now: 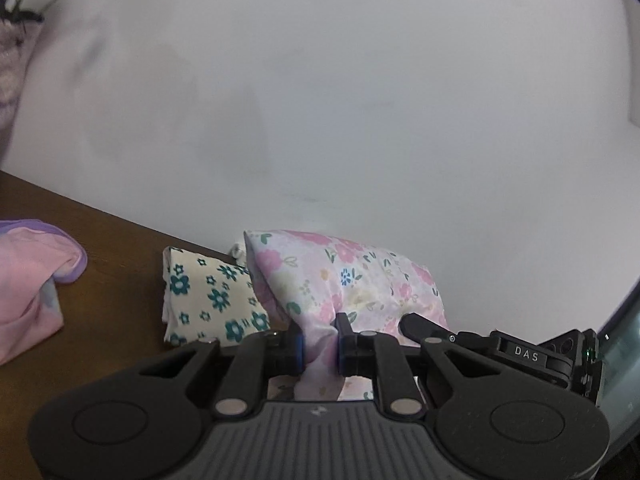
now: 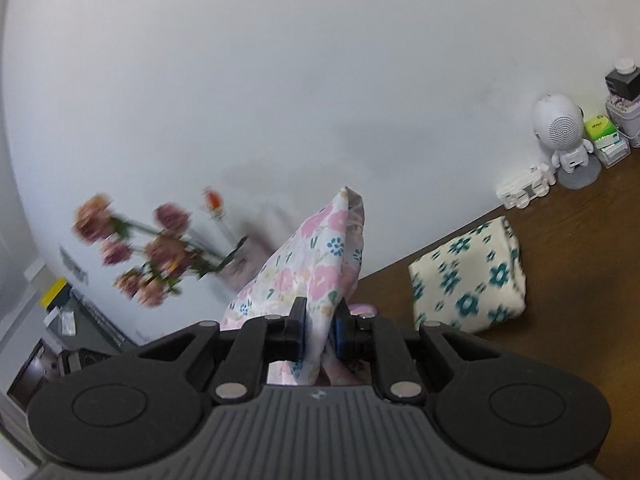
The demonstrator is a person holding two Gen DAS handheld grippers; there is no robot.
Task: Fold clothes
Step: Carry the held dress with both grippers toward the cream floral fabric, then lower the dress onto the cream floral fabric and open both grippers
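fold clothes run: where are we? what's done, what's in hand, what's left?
Done: teal-flower garment lies folded on the brown table. In hand: the pink floral garment, pinched by the left claw and the right claw, bunched and lifted, not yet folded. Left: that fold, and the pink and purple garment lying loose.

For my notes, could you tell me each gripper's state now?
Left gripper: closed on the pink floral garment.
Right gripper: closed on the same garment.

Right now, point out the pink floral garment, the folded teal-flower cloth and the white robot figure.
pink floral garment (image 1: 344, 276), left wrist view, its bunched upper part.
folded teal-flower cloth (image 2: 468, 276), right wrist view, its top face.
white robot figure (image 2: 560, 128), right wrist view, its round head.
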